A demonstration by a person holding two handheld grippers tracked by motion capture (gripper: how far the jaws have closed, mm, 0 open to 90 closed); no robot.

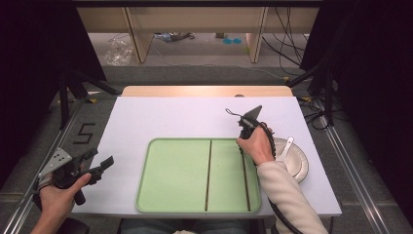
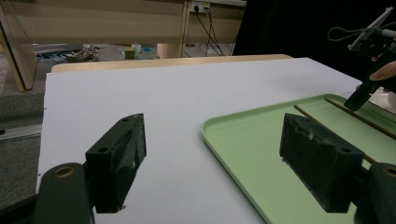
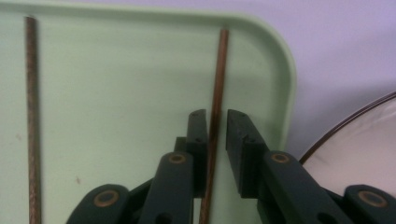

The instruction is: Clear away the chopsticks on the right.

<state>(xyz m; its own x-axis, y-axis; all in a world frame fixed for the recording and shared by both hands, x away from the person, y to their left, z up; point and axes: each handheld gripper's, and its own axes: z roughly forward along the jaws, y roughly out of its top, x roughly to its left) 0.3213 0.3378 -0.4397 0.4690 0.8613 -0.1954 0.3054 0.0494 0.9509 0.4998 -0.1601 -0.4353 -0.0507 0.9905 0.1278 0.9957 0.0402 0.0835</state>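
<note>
On the pale green tray point(image 1: 170, 170) lie two thin brown sticks, both flat on its floor; the right stick point(image 1: 245, 180) has its long axis running from the near rim of the tray to the far rim, one end toward the person and the other pointing away, and it lies close along the tray's right rim; the left stick point(image 1: 209, 173) runs parallel to it, well apart, near the middle of the tray; in the right gripper view the two show as upright lines, the right stick point(image 3: 215, 107) passing straight between the jaws and the left stick point(image 3: 31, 116) far off at the side. The right gripper point(image 3: 215, 120) points down at the tray over the right stick; its jaws stand slightly spread, one on each side of the stick; a narrow gap shows at the right jaw, and whether the left jaw touches the stick cannot be told; the stick rests on the tray. In the high view the right hand point(image 1: 257, 145) grips its tool above the far part of that stick; just beside the tray's right rim sits a white plate point(image 1: 298, 165) with a white spoon point(image 1: 286, 146) on it. The left gripper point(image 1: 97, 165) hangs at the table's near left edge, well apart from the tray; its jaws are spread wide with nothing between them, aimed across the white table point(image 2: 163, 93).
</note>
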